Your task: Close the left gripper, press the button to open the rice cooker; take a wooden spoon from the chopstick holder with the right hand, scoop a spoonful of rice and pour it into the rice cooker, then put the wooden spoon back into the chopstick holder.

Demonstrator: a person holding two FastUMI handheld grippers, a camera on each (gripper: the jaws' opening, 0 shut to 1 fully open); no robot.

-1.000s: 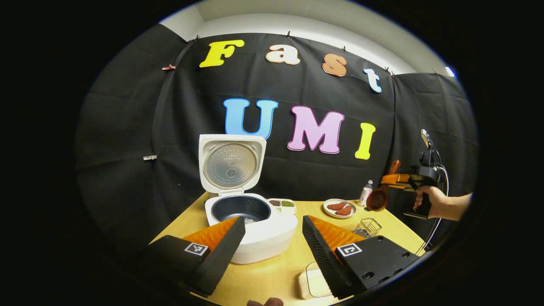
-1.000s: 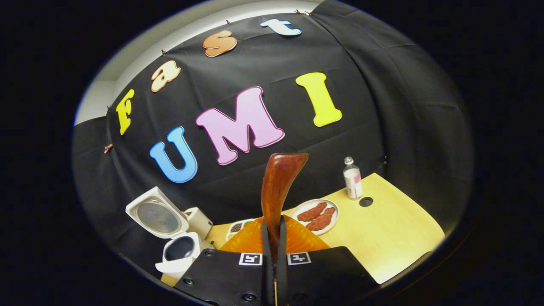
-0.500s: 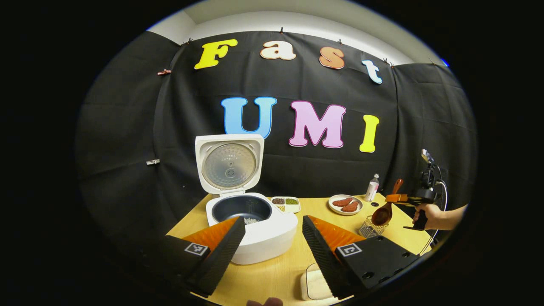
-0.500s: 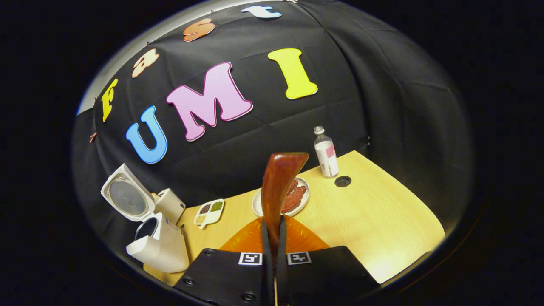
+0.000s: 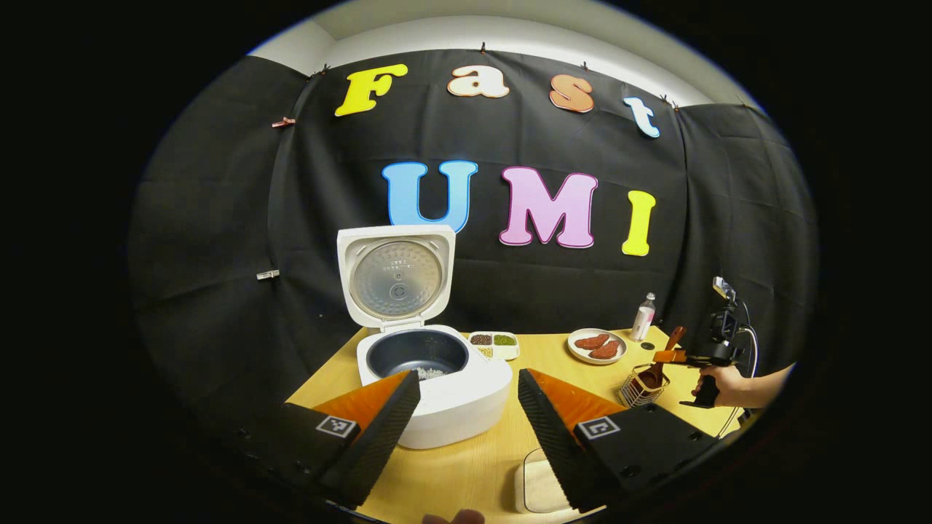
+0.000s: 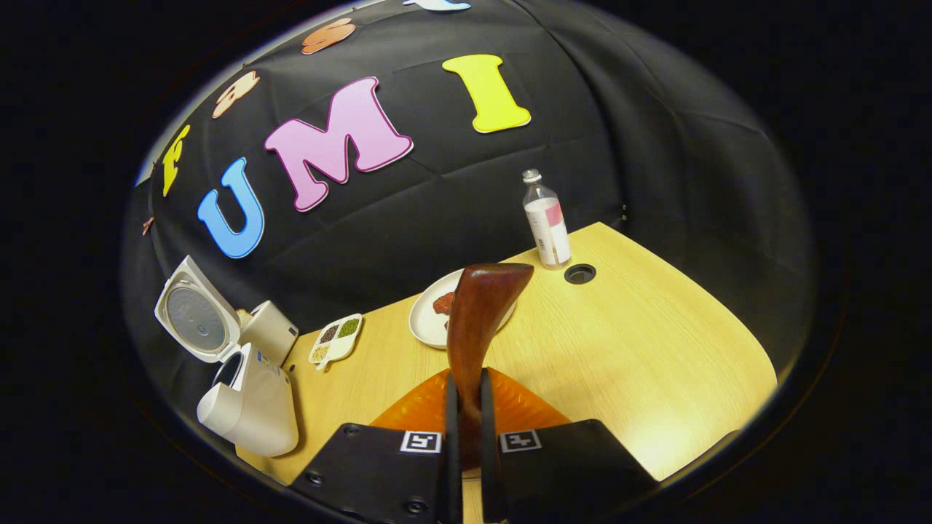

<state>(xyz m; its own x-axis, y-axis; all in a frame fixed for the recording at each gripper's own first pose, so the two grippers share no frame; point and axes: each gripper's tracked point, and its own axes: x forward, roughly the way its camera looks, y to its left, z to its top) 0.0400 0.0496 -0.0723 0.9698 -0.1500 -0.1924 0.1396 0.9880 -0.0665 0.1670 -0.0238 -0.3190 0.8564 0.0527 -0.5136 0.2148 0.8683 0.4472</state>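
Two grippers | left gripper (image 5: 466, 407) jaws wide, empty | right gripper (image 6: 466, 429) jaws clamp wooden spoon (image 6: 477, 320)

Rice cooker (image 5: 434, 386) sits lid-up just beyond the left tongs (image 5: 466, 418), white grains in its dark pot; wooden spoon (image 6: 477, 320) (glossy, reddish-brown) pinched in the right tongs (image 6: 466, 437), bowl down in the wire chopstick holder (image 5: 641, 386).

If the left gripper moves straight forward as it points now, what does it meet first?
Most likely the rice cooker: its white body sits just ahead, partly between the open left gripper fingers. Depth is hard to judge.
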